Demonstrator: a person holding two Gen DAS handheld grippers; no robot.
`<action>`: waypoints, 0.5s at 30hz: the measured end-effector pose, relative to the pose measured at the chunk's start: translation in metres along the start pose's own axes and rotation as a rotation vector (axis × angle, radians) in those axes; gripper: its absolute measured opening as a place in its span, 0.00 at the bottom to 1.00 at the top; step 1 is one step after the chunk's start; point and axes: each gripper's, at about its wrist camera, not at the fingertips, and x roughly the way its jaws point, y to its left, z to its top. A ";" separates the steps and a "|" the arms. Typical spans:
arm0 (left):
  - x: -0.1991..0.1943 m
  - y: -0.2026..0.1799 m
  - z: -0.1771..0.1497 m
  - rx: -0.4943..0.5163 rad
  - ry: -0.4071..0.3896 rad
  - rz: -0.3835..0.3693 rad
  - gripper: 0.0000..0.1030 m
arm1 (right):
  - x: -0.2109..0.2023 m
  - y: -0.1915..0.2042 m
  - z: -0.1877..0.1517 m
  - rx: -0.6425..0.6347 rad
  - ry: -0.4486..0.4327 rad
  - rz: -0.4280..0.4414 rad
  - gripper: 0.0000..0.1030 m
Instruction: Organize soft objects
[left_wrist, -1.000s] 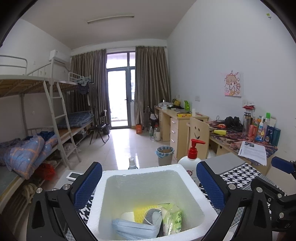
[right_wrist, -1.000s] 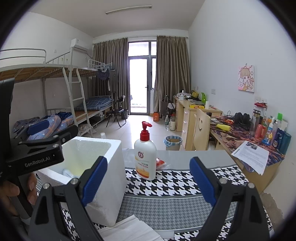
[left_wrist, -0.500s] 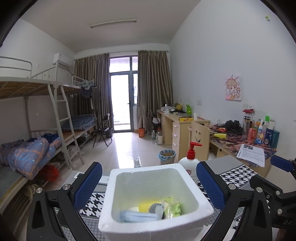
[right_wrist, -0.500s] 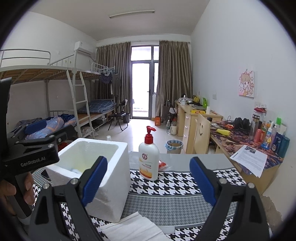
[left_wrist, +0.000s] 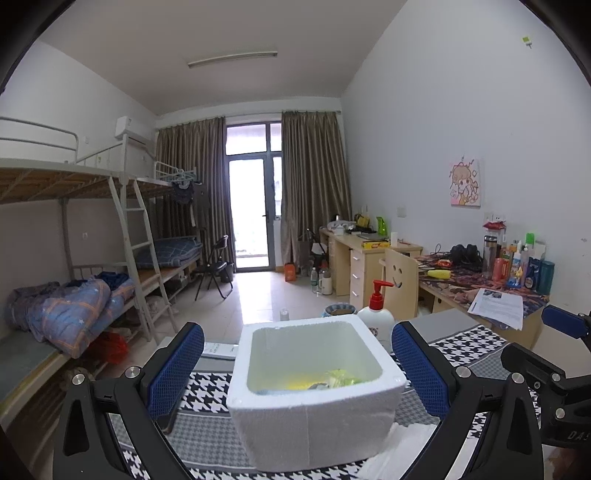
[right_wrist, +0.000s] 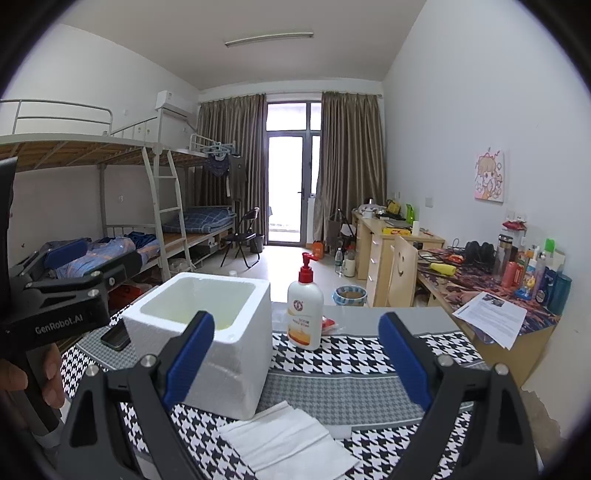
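A: Where does the light come from?
B: Daylight through the glass balcony door (left_wrist: 252, 210), blown out white, with a sheen on the floor (left_wrist: 258, 299) below it. The ceiling tube (right_wrist: 269, 38) looks unlit.
A: Sharpness?
B: Sharp mid-frame. Fisheye bends the walls, and black vignette fills the corners in both views.

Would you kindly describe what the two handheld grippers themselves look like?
Both the left gripper and the right gripper have black angular frames with silver bolts and two fingers faced with blue textured pads. The right wrist view shows white "GenRobot.AI" lettering on the left gripper's black body. No cables or sleeves are visible.
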 end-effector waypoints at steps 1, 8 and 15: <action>-0.003 -0.001 -0.001 0.001 -0.002 0.000 0.99 | -0.003 0.000 -0.001 -0.001 -0.002 0.002 0.90; -0.019 -0.004 -0.007 0.007 -0.006 0.008 0.99 | -0.023 0.004 -0.010 -0.006 -0.020 0.005 0.94; -0.039 -0.008 -0.016 0.010 -0.020 -0.001 0.99 | -0.039 0.009 -0.021 -0.010 -0.026 0.006 0.94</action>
